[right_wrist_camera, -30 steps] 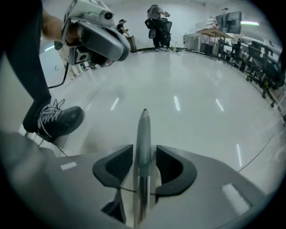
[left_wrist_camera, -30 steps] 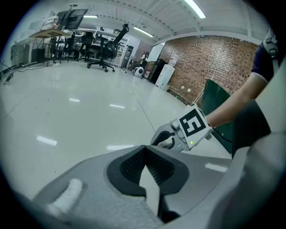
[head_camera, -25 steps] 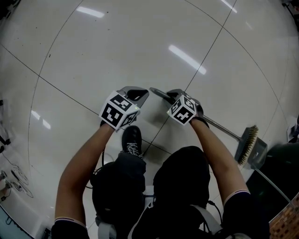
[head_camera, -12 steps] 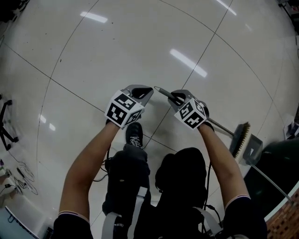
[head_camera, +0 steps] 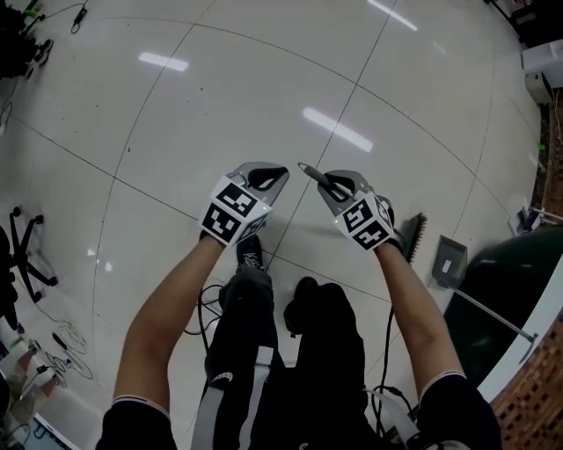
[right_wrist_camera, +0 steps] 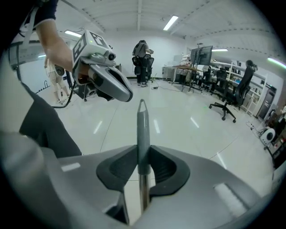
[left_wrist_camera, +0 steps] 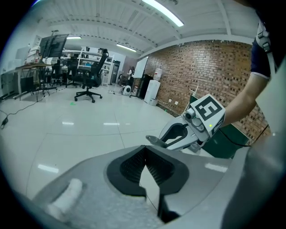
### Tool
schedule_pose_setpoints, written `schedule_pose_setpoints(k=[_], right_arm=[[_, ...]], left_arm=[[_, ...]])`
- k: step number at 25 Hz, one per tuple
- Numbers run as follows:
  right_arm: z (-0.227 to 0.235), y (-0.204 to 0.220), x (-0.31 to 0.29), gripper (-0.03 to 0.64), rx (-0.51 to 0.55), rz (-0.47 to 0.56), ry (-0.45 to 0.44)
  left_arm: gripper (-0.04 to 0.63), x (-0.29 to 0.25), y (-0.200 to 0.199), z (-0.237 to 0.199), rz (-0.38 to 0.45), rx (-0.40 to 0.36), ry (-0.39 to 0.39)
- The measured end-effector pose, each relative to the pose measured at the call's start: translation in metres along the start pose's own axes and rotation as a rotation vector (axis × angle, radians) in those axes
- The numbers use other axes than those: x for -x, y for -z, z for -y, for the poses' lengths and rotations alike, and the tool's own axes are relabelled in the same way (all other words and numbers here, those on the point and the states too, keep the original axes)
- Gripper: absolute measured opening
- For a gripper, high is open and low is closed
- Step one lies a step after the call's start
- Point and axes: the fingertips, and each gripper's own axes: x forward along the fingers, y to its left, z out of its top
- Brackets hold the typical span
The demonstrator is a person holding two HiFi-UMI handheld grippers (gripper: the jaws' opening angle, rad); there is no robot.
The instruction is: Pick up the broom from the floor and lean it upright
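Moved: broom [head_camera: 412,235] head has drawn in closer to the person's right forearm [head_camera: 413,299].
right gripper [head_camera: 327,183]: jaws clamped on the grey broom handle near its tip.
left gripper [head_camera: 264,176]: jaws closed together, empty, just beside the right gripper.
broom position: slants from the right gripper down to its bristles, low by the floor [head_camera: 264,79].

— Ceiling strip lights [left_wrist_camera: 161,12] are flooding the room brightly and evenly; the glossy floor [head_camera: 220,97] is throwing back long streaks of glare [head_camera: 337,129].

— Shadows are falling soft and faint. Straight lines are bowing toward every edge, black corners are framing both gripper views, and the nearest foreground there is blurring out of focus.
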Motion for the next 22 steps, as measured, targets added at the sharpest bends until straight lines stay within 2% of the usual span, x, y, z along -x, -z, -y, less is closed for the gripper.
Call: schedule_pose_setpoints(k=[5, 12, 17, 22], right_arm=[[0.027, -0.031, 0.091, 0.089, -0.036, 0.032, 0.119], [0.041, -0.052, 0.222, 0.086, -0.113, 0.073, 0.243], [0.046, -0.053, 0.307, 0.087, -0.227, 0.143, 0.345], [0.030, -0.038, 0.390, 0.089, -0.383, 0.222, 0.434]], left_arm=[[0.000, 0.015, -0.073, 0.039, 0.019, -0.060, 0.047], [0.000, 0.037, -0.147, 0.119, -0.001, -0.108, 0.120], [0.000, 0.052, -0.183, 0.179, -0.025, -0.169, 0.157], [0.000, 0.064, -0.224, 0.241, -0.025, -0.218, 0.180]])
